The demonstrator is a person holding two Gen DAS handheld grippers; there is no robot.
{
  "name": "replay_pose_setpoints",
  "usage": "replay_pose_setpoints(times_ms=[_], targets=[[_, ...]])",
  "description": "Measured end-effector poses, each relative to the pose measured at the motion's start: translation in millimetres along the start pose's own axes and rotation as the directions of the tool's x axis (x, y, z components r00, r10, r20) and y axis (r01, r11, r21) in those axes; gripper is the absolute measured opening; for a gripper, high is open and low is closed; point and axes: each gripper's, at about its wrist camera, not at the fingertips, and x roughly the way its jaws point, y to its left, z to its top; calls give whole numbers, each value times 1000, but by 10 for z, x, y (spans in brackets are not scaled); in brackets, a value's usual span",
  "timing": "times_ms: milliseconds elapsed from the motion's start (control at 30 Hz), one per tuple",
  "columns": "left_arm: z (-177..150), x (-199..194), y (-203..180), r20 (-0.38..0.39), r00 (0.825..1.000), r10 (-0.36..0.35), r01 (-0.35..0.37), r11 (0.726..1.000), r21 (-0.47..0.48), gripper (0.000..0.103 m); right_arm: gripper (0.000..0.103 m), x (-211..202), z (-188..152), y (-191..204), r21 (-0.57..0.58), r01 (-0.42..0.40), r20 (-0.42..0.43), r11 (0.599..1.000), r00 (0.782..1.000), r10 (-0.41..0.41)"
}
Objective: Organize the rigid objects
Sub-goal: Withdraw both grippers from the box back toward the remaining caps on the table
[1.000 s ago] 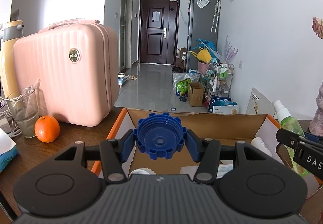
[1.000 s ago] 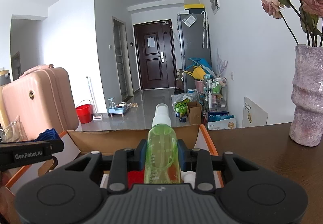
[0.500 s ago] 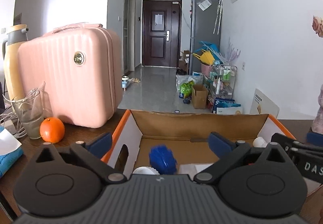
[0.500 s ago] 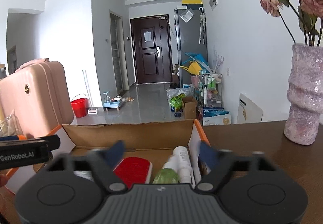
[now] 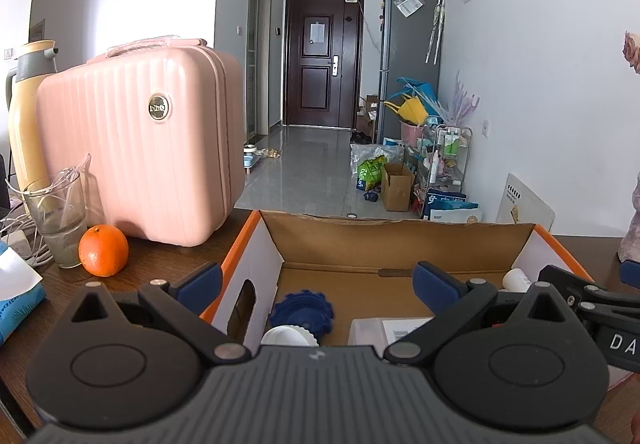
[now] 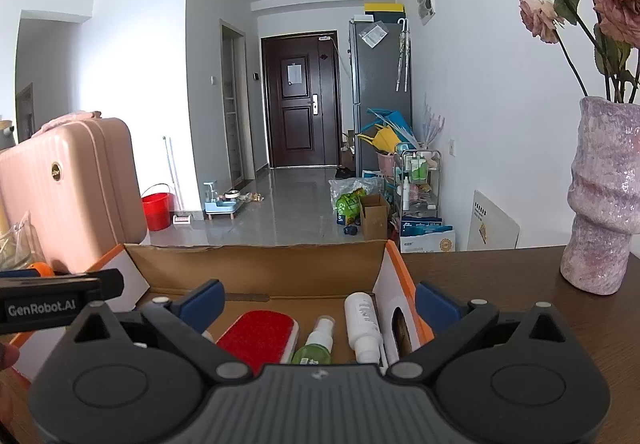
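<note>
Between the fingers of the left gripper (image 5: 316, 280), spread as wide as they go with nothing in their grasp, the blue cap (image 5: 302, 311) lies on the floor of the cardboard box (image 5: 392, 240), just below and a little toward the left finger. The jaws have just been opening, and it reads as a plain drop: the gripper hangs over the box so the cap lands inside its walls. A white round lid (image 5: 287, 336) sits touching the cap on the near side, and a flat white packet (image 5: 390, 328) lies toward the right finger.

The right gripper (image 6: 318, 302) likewise stands spread and empty, its jaws having just been opening too. Under the gap between its fingers the green spray bottle (image 6: 316, 344) lies on its side, nozzle pointing away. A red brush (image 6: 258, 338) rests beside it toward the left finger, and a white bottle (image 6: 362, 324) beside it toward the right finger, close against the box wall with the hand hole. Both items look stowed, so the sorting seems well along for these two.

Past the left fingers, outside the box on the table (image 5: 176, 260), stand an orange (image 5: 103, 250), a glass (image 5: 58, 219) and a pink suitcase (image 5: 140, 159). Past the right finger stands a vase (image 6: 604, 199) of roses, well apart from the box.
</note>
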Motion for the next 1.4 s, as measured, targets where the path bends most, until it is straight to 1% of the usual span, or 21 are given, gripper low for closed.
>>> replay_pose_setpoints(times_ms=[367,600,933,1400], targets=[[13,-61,19,6,1000,-2,2,1000,-11,103,103,-84,42,35,-18,20,5,1000,1000,-20],[22,-188,22,20,1000,-10,10,1000,-7,103,103,-218,57,36,-23,23,18,999,1000,-23],[-46,-533,62,44,999,-26,26,1000,0,103,103,-560,14,22,-23,16,41,1000,999,-16],[-256,-1058,137,39,998,-50,50,999,3,103,103,-1115,-158,24,-15,7,57,1000,998,-6]])
